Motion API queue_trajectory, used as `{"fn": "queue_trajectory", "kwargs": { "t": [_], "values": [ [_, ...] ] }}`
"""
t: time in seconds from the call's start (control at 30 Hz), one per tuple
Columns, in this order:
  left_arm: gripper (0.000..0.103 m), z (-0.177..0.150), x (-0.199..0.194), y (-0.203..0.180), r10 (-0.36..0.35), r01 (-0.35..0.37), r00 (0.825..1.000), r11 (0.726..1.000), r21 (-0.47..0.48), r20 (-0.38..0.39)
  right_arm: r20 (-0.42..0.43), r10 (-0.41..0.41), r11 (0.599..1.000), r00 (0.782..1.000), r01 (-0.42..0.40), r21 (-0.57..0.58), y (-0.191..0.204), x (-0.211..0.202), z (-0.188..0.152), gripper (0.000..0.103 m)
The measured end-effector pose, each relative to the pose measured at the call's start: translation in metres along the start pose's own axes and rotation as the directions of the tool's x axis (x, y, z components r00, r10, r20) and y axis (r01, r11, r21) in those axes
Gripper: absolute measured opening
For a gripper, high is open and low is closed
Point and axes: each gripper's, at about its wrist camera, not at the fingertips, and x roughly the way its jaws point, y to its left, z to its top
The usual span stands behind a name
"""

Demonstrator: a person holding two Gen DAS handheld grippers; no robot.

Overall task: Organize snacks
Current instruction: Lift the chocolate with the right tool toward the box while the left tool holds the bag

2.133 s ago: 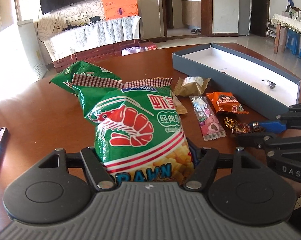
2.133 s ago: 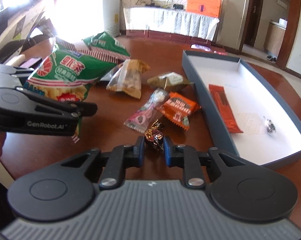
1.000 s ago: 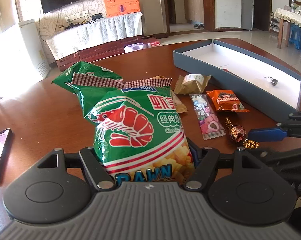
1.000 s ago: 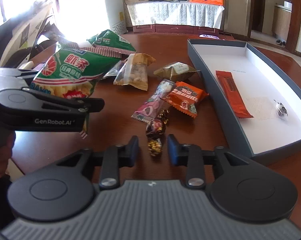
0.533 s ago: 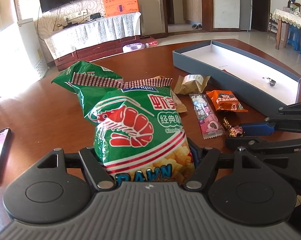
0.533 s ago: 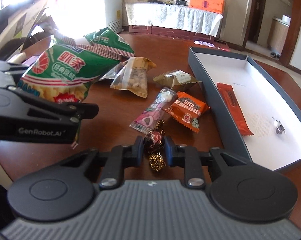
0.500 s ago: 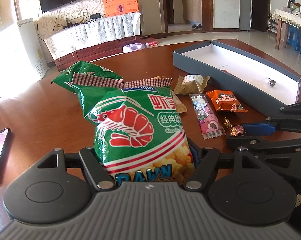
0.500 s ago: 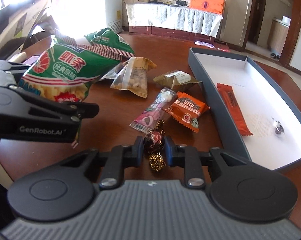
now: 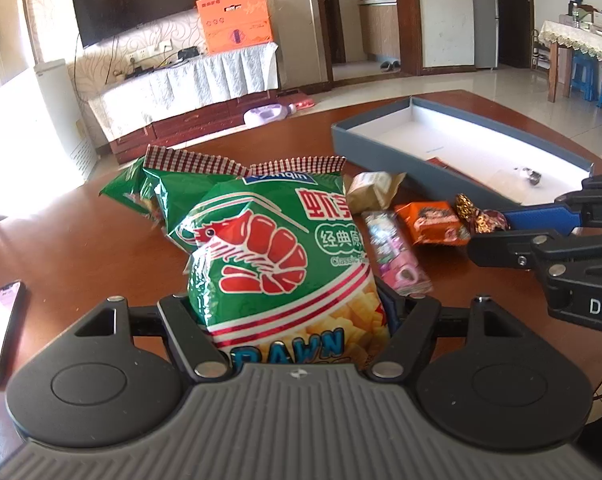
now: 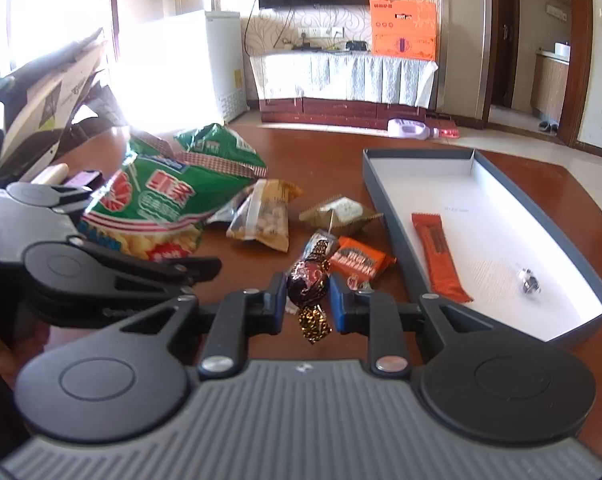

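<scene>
My left gripper point(image 9: 293, 304) is shut on the lower end of a green prawn-cracker bag point(image 9: 269, 248), which stands tilted over the brown table point(image 9: 81, 248). In the right wrist view that bag point(image 10: 153, 208) is at the left. My right gripper point(image 10: 307, 292) is shut on a dark foil-wrapped chocolate point(image 10: 305, 276), held just above the table with its gold twist hanging below. From the left wrist, the chocolate point(image 9: 485, 218) shows at the tip of the right gripper point(image 9: 491, 232). A grey box with a white inside point(image 10: 385, 208) lies to the right, holding an orange-red bar point(image 10: 437, 256) and a small wrapped sweet point(image 10: 529, 280).
Loose on the table lie an orange packet point(image 10: 361, 260), a pink bar point(image 9: 393, 256), a beige packet point(image 10: 341, 212), a clear nut bag point(image 10: 265, 216) and a second green bag point(image 10: 217, 144). A phone point(image 9: 1, 320) lies at the table's left edge.
My right gripper's jaws closed on the chocolate and lifted it off the table. The left gripper kept its hold on the bag and hardly moved.
</scene>
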Motion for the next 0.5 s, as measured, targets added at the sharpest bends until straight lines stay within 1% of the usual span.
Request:
{"fn": "queue_trajectory", "kwargs": {
  "t": [0.27, 0.5],
  "values": [
    [0.076, 0.011, -0.004, -0.019, -0.017, 0.016, 0.999, 1.0, 0.015, 0.033, 0.058, -0.011, 1.0, 0.998, 0.009, 0.024, -0.013, -0.016, 0.006, 0.026],
    [0.076, 0.024, -0.004, -0.04, -0.04, 0.038, 0.998, 0.999, 0.029, 0.058, 0.084, -0.035, 0.998, 0.996, 0.031, 0.051, -0.028, -0.024, 0.007, 0.026]
  ]
}}
